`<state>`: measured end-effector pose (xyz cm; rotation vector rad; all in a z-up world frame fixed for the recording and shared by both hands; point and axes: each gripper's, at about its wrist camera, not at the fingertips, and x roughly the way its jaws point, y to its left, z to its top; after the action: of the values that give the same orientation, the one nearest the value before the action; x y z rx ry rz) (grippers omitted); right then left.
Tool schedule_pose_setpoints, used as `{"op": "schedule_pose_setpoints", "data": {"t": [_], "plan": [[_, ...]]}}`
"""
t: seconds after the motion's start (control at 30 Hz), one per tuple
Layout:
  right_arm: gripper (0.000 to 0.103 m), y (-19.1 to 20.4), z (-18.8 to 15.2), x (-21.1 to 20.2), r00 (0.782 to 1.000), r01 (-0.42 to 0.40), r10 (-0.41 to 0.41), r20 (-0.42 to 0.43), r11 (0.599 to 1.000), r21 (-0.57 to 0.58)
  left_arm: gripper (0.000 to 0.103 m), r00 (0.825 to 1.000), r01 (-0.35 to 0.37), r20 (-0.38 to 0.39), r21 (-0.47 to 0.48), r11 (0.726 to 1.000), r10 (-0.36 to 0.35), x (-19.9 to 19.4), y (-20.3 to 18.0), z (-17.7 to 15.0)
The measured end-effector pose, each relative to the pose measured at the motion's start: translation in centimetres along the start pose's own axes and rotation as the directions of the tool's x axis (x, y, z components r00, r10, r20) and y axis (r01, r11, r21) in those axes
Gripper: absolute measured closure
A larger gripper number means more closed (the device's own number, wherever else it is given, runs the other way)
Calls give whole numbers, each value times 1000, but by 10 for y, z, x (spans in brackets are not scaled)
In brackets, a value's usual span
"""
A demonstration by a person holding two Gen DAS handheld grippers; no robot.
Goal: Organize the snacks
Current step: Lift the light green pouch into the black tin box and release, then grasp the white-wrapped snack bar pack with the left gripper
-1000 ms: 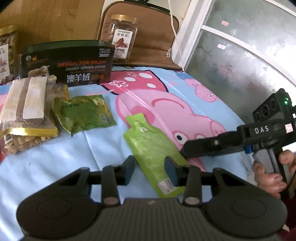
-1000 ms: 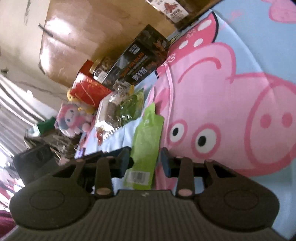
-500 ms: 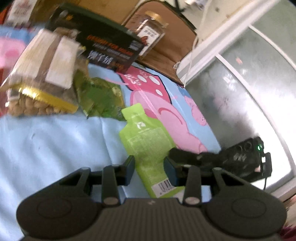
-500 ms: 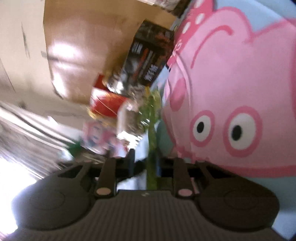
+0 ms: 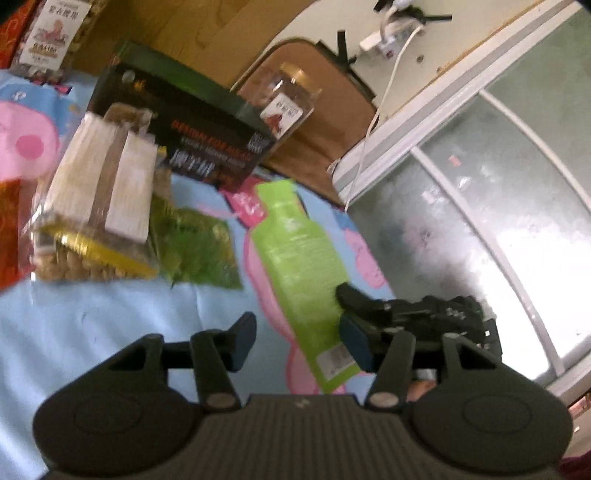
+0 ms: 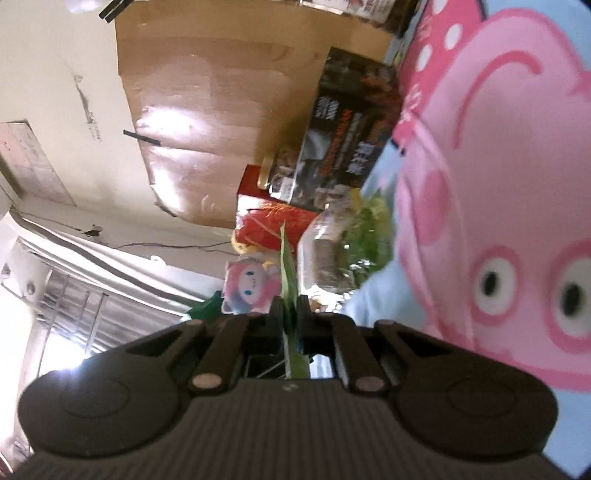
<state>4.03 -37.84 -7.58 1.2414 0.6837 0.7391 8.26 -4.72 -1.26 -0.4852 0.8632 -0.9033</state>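
A light green spouted pouch [image 5: 303, 258] is lifted off the pig-print blue cloth [image 5: 92, 325], tilted. My right gripper [image 6: 290, 314] is shut on the pouch's lower part, which shows edge-on in the right wrist view [image 6: 287, 266]; that gripper also shows in the left wrist view [image 5: 347, 293], coming in from the right. My left gripper [image 5: 301, 338] is open and empty, just in front of the pouch's barcode end. A dark green snack bag [image 5: 195, 251] and a clear bag of nuts [image 5: 96, 206] lie to the left.
A dark box [image 5: 184, 144] stands behind the bags, with a clear jar [image 5: 291, 99] behind it and another jar [image 5: 51, 33] at far left. A red bag [image 6: 273, 225] and a pink plush toy [image 6: 251, 284] are beyond. A window frame [image 5: 461, 147] runs along the right.
My right gripper closed on the green pouch and lifted it off the cloth, turning it edge-on to its camera. My left gripper stayed open and swung its view leftward and up.
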Motion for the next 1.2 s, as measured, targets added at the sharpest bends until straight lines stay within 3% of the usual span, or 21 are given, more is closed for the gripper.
{"op": "schedule_pose_setpoints", "data": {"t": [0.03, 0.2, 0.3, 0.4, 0.47, 0.53, 0.63, 0.7, 0.73, 0.9, 1.03, 1.07, 1.17, 1.2], "plan": [[94, 2, 3, 6, 1000, 1, -1, -16, 1000, -3, 68, 1000, 9, 8, 6, 1000, -9, -1, -1, 5], [94, 35, 34, 29, 999, 27, -31, -32, 989, -144, 73, 994, -63, 96, 90, 994, 55, -10, -15, 47], [93, 72, 60, 55, 997, 77, -80, 3, 950, -302, 72, 982, -121, 161, 121, 985, 101, -7, -20, 87], [93, 100, 88, 85, 987, 161, -149, 63, 882, -443, 70, 962, -203, 211, 120, 972, 175, 9, -15, 127], [93, 109, 107, 107, 974, 226, -202, 104, 829, -512, 69, 944, -257, 240, 100, 961, 228, 24, -8, 145], [93, 114, 117, 127, 957, 290, -247, 154, 751, -594, 72, 930, -303, 249, 102, 948, 270, 40, -3, 157], [93, 115, 116, 155, 913, 399, -315, 260, 551, -733, 72, 896, -401, 258, 115, 909, 362, 67, 2, 165], [94, 108, 115, 165, 888, 446, -345, 303, 489, -749, 69, 869, -462, 256, 113, 880, 424, 80, 6, 167], [92, 102, 117, 169, 875, 468, -365, 317, 474, -746, 68, 868, -466, 244, 104, 879, 432, 82, 9, 167], [78, 91, 118, 150, 852, 522, -347, 391, 519, -677, 65, 892, -414, 245, 104, 904, 380, 65, 10, 152], [78, 93, 94, 114, 884, 463, -265, 384, 612, -642, 62, 908, -345, 290, 112, 932, 301, 18, 5, 131], [77, 92, 85, 107, 890, 451, -259, 375, 620, -642, 60, 910, -325, 303, 101, 940, 282, 5, 7, 123], [69, 85, 56, 93, 872, 486, -277, 403, 588, -647, 59, 897, -320, 342, 71, 945, 279, -32, 15, 98], [68, 80, 48, 90, 878, 476, -280, 389, 603, -640, 59, 889, -335, 350, 63, 940, 294, -40, 18, 91]]}}
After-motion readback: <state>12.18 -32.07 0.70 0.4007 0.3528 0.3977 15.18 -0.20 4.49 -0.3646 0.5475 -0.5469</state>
